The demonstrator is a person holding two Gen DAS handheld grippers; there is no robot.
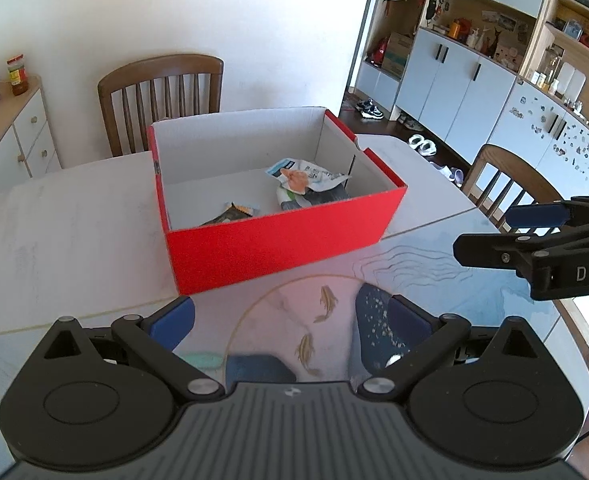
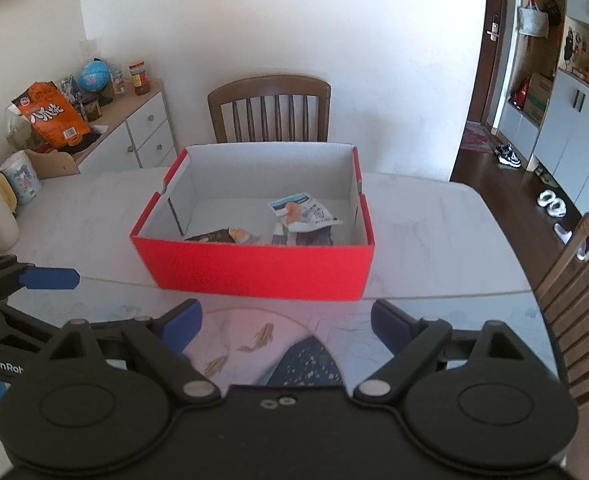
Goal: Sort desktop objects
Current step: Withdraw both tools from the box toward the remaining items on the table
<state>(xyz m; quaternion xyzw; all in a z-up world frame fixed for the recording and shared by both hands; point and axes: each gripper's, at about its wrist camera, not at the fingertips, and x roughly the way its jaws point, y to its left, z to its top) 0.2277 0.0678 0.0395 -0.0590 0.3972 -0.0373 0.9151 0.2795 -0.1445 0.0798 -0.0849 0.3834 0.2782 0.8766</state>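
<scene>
In the left wrist view, the left claw (image 1: 290, 320) hangs with its blue fingers spread apart and nothing between them, low over the glossy mat (image 1: 326, 312) with its fish print. Straight ahead on the pale surface (image 1: 66, 220) stands the red box (image 1: 282, 240), open at the top, near the claw but not touching it; a white snack packet (image 1: 306, 178) and a darker wrapper (image 1: 234, 214) lie on its floor. The right claw (image 1: 494, 232) shows at the right edge, side-on, its fingers parted and empty. In the right wrist view, the right claw (image 2: 286, 320) is likewise apart and bare, the red box (image 2: 254, 272) squarely ahead just past the mat's far edge, both packets visible inside toward the near wall. The left claw (image 2: 50, 278) reaches in from the left. No loose object lies between either claw and the box here, so the sorting looks nearly or wholly done. If anything remains it sits out of view; the sound move is to look wider before reaching, keeping both claws clear of the box's thin cardboard rim.
</scene>
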